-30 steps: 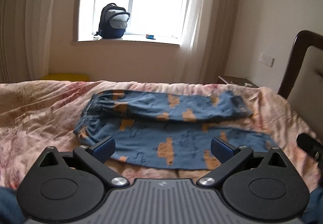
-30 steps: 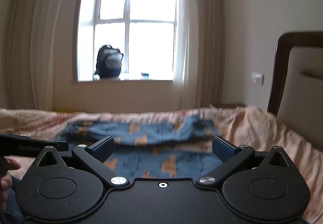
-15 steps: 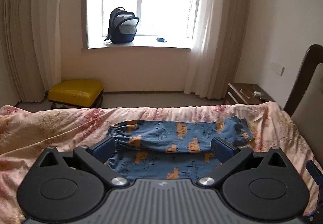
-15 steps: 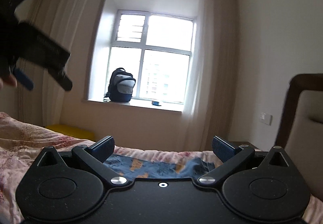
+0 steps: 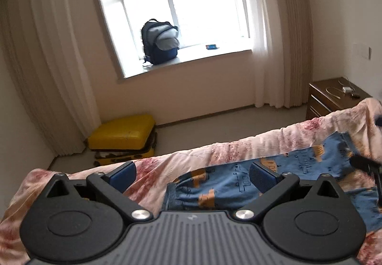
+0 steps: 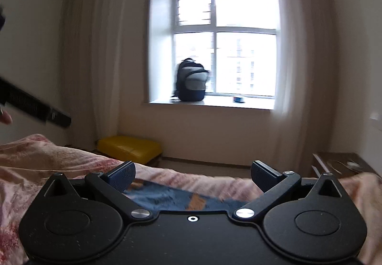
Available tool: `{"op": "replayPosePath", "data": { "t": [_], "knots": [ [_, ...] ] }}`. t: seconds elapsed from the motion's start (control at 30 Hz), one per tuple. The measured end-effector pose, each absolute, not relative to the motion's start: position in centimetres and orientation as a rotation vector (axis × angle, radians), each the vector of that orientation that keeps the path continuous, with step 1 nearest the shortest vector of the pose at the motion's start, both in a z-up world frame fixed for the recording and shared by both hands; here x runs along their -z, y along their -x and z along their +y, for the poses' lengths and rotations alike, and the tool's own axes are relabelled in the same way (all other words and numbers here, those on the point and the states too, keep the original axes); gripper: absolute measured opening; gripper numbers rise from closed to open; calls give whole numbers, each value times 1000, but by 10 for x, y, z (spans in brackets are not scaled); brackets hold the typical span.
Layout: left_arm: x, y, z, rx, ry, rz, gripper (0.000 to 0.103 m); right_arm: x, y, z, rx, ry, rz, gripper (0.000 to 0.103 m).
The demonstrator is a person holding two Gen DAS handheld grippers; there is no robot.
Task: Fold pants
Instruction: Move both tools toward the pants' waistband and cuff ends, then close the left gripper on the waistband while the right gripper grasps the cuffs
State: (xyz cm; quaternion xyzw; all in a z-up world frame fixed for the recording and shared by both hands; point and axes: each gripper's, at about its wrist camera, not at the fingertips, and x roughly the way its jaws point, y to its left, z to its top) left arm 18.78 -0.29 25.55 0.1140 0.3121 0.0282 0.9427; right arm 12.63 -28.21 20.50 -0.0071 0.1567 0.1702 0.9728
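Blue pants (image 5: 298, 169) with orange print lie flat on the pink floral bedspread (image 5: 179, 159), waistband toward the left. My left gripper (image 5: 192, 175) is open and empty, held above the bed over the waistband end. My right gripper (image 6: 193, 176) is open and empty, raised above the bed; a strip of the pants (image 6: 167, 195) shows between its fingers. The right gripper's edge shows at the right of the left wrist view (image 5: 365, 164). The left gripper's body shows at the left of the right wrist view (image 6: 33, 107).
A yellow suitcase (image 5: 124, 133) lies on the floor past the bed's far edge. A wooden nightstand (image 5: 334, 97) stands at the right. A backpack (image 5: 160, 41) sits on the windowsill. Curtains hang on both sides of the window.
Both grippers have risen well above the bed and tilted up, so the pants have dropped low in both views. The left gripper has shifted left toward the waistband end. Both stayed open.
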Motion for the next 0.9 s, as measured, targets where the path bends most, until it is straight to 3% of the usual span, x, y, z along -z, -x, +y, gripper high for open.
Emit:
{"op": "replayPosePath", "data": {
  "t": [0.17,0.33,0.53,0.67,0.83,0.9],
  "knots": [
    [-200,-266,11,107,-319,619,103,-183,-241,-281,-589,116,440,103],
    [-116,-334,19,249,-472,637,103,-119,-348,-276,-699,240,668,103],
    [-48,-405,49,307,-436,772,102,-44,-431,-288,-763,247,819,98],
    [-22,-441,69,436,-398,876,82,-14,-455,-302,-743,228,899,85],
    [-5,-454,86,578,-331,970,77,-4,-463,-308,-768,262,931,76],
    [1,-455,90,585,-340,986,66,-2,-465,-307,-784,292,945,72]
  ]
}}
